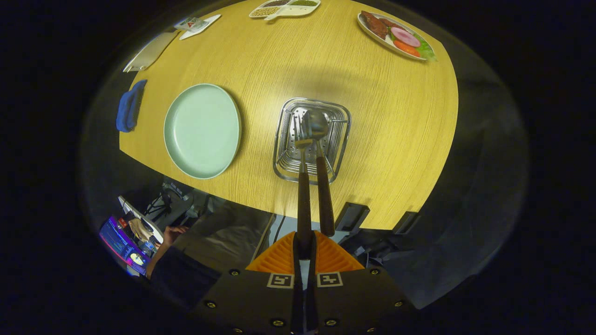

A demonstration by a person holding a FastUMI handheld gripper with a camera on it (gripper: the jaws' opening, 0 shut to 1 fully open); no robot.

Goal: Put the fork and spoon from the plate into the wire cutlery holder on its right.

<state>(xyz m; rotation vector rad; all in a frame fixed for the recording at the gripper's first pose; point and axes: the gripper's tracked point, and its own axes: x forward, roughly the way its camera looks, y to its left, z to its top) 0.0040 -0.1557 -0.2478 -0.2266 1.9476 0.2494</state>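
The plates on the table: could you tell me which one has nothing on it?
The pale green plate, left of the wire cutlery holder, is bare; the far white plate holds food.

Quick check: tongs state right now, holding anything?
Tongs: closed on the handles of the fork and spoon, whose heads hang over the wire cutlery holder.

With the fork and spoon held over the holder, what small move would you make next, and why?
Probably lower straight down: the hand-held gripper grips the fork, the spoon alongside, and their heads hang over the wire holder, apparently not yet seated.
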